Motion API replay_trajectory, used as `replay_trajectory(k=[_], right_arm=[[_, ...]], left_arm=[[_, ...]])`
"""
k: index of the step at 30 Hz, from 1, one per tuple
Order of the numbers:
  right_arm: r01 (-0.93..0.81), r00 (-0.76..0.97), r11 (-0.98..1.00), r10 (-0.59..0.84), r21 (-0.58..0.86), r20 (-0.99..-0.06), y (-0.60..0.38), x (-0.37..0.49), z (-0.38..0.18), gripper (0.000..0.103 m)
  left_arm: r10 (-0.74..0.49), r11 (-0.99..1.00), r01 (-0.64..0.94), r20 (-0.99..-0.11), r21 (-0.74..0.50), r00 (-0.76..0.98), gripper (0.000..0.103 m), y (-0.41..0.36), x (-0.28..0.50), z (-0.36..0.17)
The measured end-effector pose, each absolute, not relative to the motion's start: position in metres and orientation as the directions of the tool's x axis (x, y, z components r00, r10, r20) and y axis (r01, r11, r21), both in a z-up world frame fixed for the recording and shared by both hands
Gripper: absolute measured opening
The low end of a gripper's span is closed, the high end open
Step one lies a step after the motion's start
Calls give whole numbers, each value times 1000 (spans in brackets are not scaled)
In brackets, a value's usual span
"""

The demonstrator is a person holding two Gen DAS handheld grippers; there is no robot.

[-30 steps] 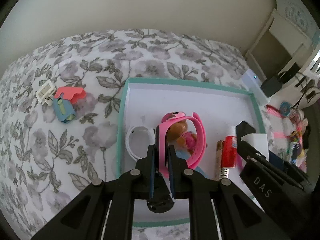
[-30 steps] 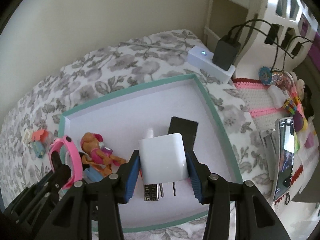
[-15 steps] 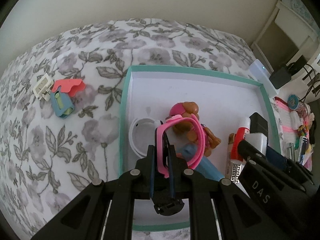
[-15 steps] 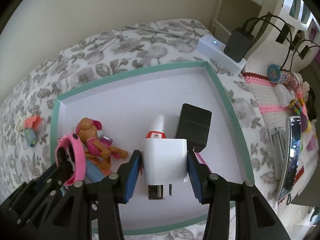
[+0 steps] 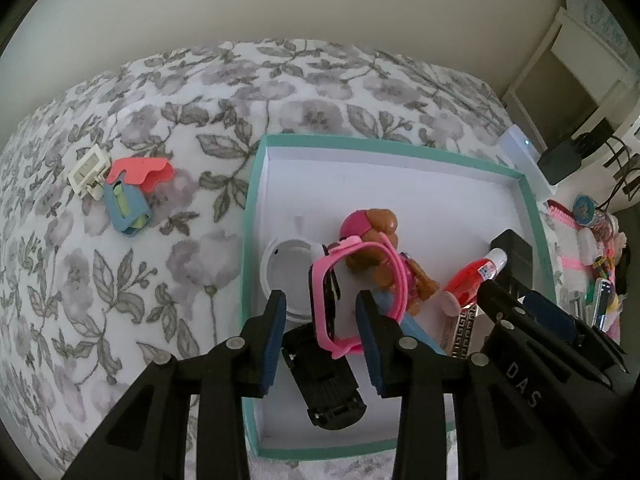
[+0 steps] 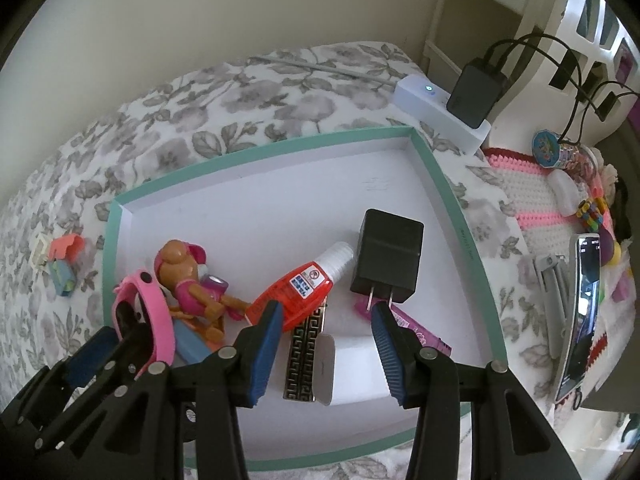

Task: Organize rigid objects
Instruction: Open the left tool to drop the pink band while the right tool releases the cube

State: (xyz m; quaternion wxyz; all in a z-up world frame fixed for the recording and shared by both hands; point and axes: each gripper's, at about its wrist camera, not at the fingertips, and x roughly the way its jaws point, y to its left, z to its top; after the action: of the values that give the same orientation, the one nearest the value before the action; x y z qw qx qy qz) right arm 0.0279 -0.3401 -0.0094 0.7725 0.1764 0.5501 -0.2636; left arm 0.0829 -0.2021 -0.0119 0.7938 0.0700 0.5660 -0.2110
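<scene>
On a bed [image 5: 120, 280] with a grey floral cover, a cream plastic clip [image 5: 88, 173], a coral piece [image 5: 142, 174] and a blue holder [image 5: 127, 208] lie bunched together, well left of a teal-rimmed tray [image 5: 249, 240]. Inside the tray, a white round lid [image 5: 282, 276] sits at its left side, and just beside it the left gripper [image 5: 320, 322] hangs with its fingers [image 5: 270, 344] spread wide either side of a pink watch [image 5: 352, 300], which stands on edge against a brown-and-pink toy pup [image 6: 188, 276], touching neither pad. A black toy car [image 5: 324, 376] lies beneath that gripper. Farther right, a red bottle with a white cap [image 6: 304, 288] rests on a patterned lighter [image 6: 306, 350], and a white charger [image 6: 352, 368] lies flat on the tray floor below the right gripper [image 6: 324, 354], whose fingers [image 6: 388, 356] are likewise spread and holding nothing. A black charger [image 6: 388, 256] sits beyond, its prongs over a purple tube [image 6: 416, 328]. Outside the tray's right rim are a white power strip [image 6: 436, 116], a crocheted mat [image 6: 536, 196] and a phone [image 6: 580, 312].
</scene>
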Motion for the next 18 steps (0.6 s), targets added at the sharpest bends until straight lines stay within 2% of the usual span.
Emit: replay_trajectory(k=[1, 3, 5, 10, 16, 17, 18], right_arm=[[601, 258, 799, -217, -20, -942, -339, 28, -8, 50], [599, 266, 801, -222, -20, -938, -338, 28, -4, 51], [598, 274, 801, -229, -21, -934, -338, 28, 0, 51], [590, 295, 807, -251, -31, -922, -334, 29, 10, 52], [583, 306, 811, -261, -36, -916, -330, 30, 14, 52], [579, 304, 814, -261, -40, -916, -329, 31, 13, 52], [576, 303, 816, -260, -41, -917, -328, 32, 12, 54]], left_arm=[[-258, 902, 412, -927, -130, 273, 39, -202, 83, -10], [-258, 904, 408, -924, -127, 283, 49, -201, 83, -6], [-255, 908, 401, -921, -123, 295, 53, -199, 84, -3], [-258, 915, 383, -915, -129, 309, 53, -192, 86, 4], [-195, 941, 331, -916, -74, 350, 54, -179, 94, 6], [-184, 945, 319, -917, -66, 355, 55, -176, 96, 5], [-172, 950, 306, -917, -58, 359, 65, -173, 98, 4]])
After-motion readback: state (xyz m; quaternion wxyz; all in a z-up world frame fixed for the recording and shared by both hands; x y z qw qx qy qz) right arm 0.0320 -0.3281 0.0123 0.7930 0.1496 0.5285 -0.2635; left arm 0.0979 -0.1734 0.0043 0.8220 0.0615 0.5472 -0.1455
